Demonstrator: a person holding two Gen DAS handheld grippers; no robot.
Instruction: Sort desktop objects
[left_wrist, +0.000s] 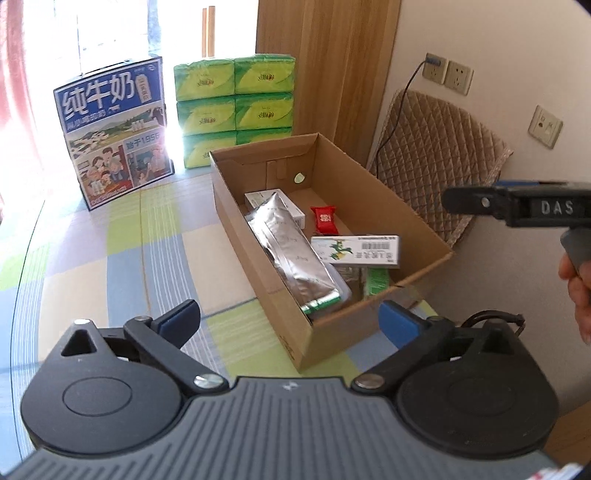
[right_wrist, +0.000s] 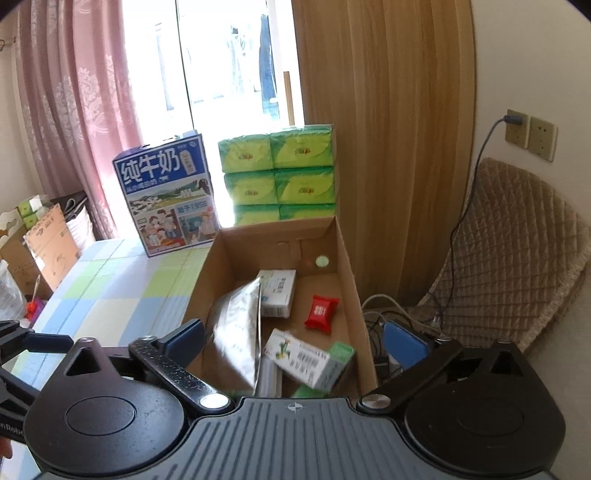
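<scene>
Two hand-held grippers, both with fingers spread wide and nothing between them. Left wrist view: the left hand-held gripper (left_wrist: 290, 319) hangs over the checked surface (left_wrist: 110, 266), just short of the near corner of the open cardboard box (left_wrist: 424, 218). Inside the box lie a long silver foil pouch (left_wrist: 291, 251) running front to back, a white carton (left_wrist: 269, 203) partly under its far end, a red sweet wrapper (left_wrist: 325, 218) on the bare floor of the box, and a white-and-green medicine box (left_wrist: 356, 250) lying across the near right part (barcode side up), with a green pack (left_wrist: 377, 280) showing below it. The right hand-held gripper (left_wrist: 517, 208) enters from the right edge above the box's right wall; its fingertips cannot be told in this view, and a hand (left_wrist: 580, 288) grips it. Beyond the box stand a blue milk carton case (left_wrist: 114, 133) and stacked green tissue packs (left_wrist: 236, 99). Right wrist view: the right hand-held gripper (right_wrist: 295, 343) sits above the near end of the box, fingers well apart. The medicine box (right_wrist: 314, 360) shows blurred and tilted against the pouch (right_wrist: 236, 332). A quilted chair (right_wrist: 509, 258) stands to the right.
</scene>
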